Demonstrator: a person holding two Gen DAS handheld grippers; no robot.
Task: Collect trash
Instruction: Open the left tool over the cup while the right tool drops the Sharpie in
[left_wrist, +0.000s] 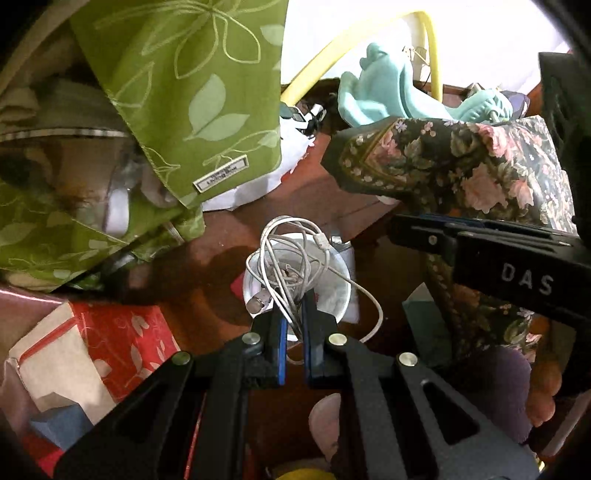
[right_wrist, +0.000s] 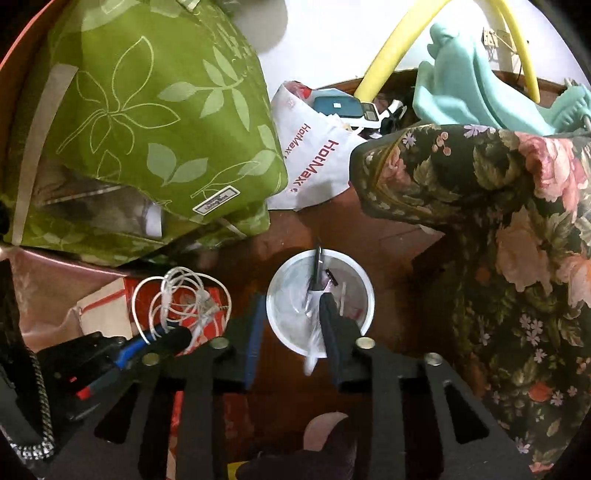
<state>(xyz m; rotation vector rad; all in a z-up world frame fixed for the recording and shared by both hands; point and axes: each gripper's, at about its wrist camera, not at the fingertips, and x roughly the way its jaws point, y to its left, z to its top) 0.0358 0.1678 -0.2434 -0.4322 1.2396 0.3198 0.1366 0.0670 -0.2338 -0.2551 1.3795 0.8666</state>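
My left gripper (left_wrist: 293, 323) is shut on a tangled white cable (left_wrist: 291, 254) and holds it above a small white bin (left_wrist: 341, 291) on the dark wood floor. In the right wrist view the same cable (right_wrist: 181, 295) hangs from the left gripper (right_wrist: 162, 336) at the lower left. My right gripper (right_wrist: 290, 321) is open above the white bin (right_wrist: 280, 325), which holds clear plastic wrap (right_wrist: 314, 332) and a small dark item (right_wrist: 317, 273). The right gripper's body (left_wrist: 517, 269) shows at the right of the left wrist view.
A green leaf-print bag (right_wrist: 155, 110) lies at the left, a dark floral cloth (right_wrist: 498, 206) at the right. A white HotMax bag (right_wrist: 314, 162), a yellow hoop (right_wrist: 391, 48) and teal plastic pieces (right_wrist: 461, 88) lie behind. A red patterned box (left_wrist: 110, 343) sits at the lower left.
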